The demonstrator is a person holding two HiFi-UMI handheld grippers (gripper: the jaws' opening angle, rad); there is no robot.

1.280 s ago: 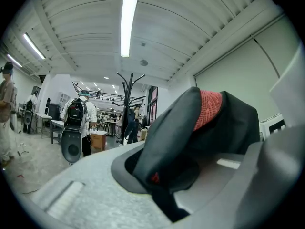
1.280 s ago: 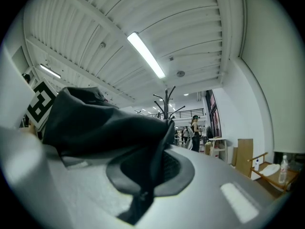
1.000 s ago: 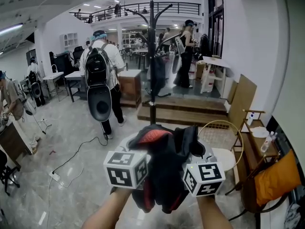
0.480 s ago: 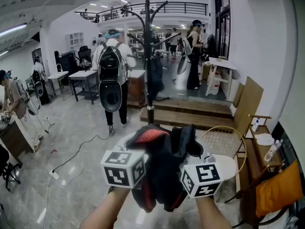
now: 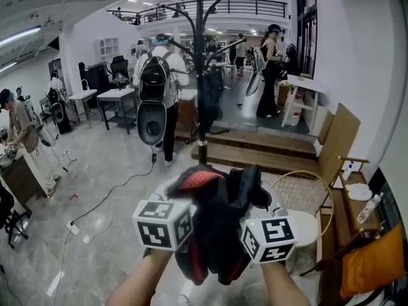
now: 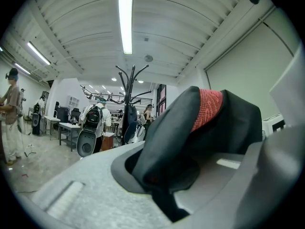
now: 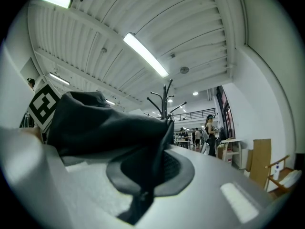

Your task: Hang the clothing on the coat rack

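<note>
The pale floor (image 5: 95, 190) of the hall is open ahead of me, and on it, well apart from my hands, stands the coat rack (image 5: 200, 75): a black upright pole with curved arms at the top, set just before a low wooden step (image 5: 255, 155). Something dark (image 5: 210, 101) seems to hang from it already, and a person with a backpack (image 5: 156, 85) stands just beside it. The clothing (image 5: 220, 228) is not on the rack yet. It is bunched low in front of my chest, between my two hands, so as I judge it the pick-up is done, while the carry to the rack, the lift to an arm and the letting go all remain. The bundle is black, with a red lining (image 5: 197, 182) turned out at its upper left. Its long axis runs roughly from the far, raised end down toward me, where the loose folds droop below the marker cubes. I cannot make out a collar or a loop to say which end should go over an arm. My left gripper (image 6: 164, 199) has its fingers (image 6: 86, 194) closed tight on a black fold, with the red lining rising just above the pinch. My right gripper (image 7: 138, 199) has its fingers (image 7: 228, 190) pressed together on another black fold, and the cloth is heaped over to its left.
</note>
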